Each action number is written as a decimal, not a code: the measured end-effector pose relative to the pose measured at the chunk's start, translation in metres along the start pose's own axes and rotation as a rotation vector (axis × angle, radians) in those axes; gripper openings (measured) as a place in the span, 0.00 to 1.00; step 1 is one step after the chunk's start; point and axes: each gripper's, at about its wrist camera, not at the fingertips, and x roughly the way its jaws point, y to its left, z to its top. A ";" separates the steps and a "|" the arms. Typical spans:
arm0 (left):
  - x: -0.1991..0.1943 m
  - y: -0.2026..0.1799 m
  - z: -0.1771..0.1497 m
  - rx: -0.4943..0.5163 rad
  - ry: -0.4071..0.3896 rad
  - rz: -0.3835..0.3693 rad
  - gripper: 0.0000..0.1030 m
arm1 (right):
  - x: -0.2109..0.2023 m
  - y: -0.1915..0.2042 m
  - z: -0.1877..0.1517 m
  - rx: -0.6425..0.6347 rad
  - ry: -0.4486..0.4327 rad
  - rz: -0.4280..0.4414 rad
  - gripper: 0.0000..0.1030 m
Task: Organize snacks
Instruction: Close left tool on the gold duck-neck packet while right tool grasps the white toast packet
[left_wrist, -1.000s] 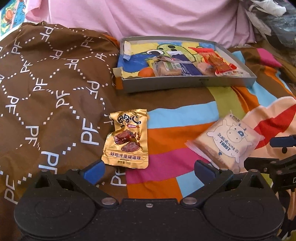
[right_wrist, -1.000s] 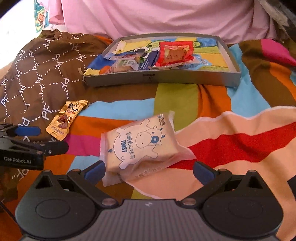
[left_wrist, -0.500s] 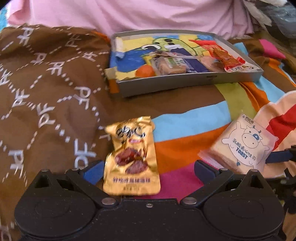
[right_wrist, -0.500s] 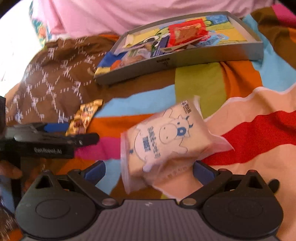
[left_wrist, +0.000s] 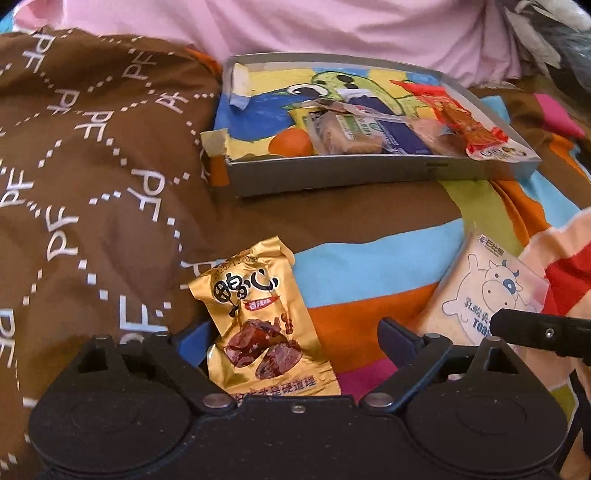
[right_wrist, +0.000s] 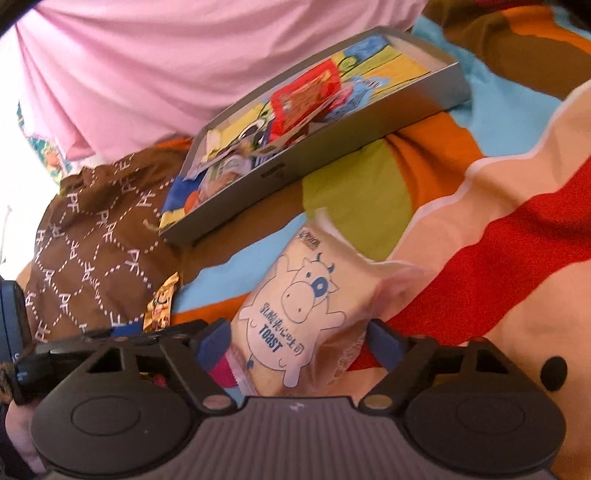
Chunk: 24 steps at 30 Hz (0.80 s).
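The bedspread (left_wrist: 369, 266) carries everything: a brown section printed with a repeating "PF" monogram and a section of coloured stripes. It is soft and uneven, so flat packets lie tilted on its folds.

The grey tray (left_wrist: 369, 173) sits at the far side and serves as the collection point. It already holds several packets, among them a red wrapper (left_wrist: 461, 122) and a clear-wrapped cake (left_wrist: 343, 136); their print is too small to read.

The toast packet (right_wrist: 299, 310), marked "TOAST" under a cartoon cow, lies between the fingers of the right claw (right_wrist: 295, 343). The jaws are spread on either side, with no visible squeeze: released, positioned to grasp.

The gold packet (left_wrist: 258, 321), printed with large Chinese characters and a picture of dark meat pieces, lies between the fingers of the left claw (left_wrist: 291, 339). This claw is likewise spread wide and released. Both packets remain on the bedspread, outside the tray. Judged step: closing on 2 snacks for transfer.
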 end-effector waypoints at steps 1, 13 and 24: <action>0.000 0.000 0.000 -0.015 -0.001 0.006 0.86 | -0.001 0.000 0.000 0.008 -0.011 0.000 0.75; -0.003 0.015 0.000 -0.122 0.011 0.012 0.70 | 0.005 -0.014 0.007 0.072 -0.005 0.084 0.58; 0.007 0.014 0.008 -0.131 0.045 -0.018 0.88 | 0.023 -0.010 0.014 -0.037 0.044 0.133 0.67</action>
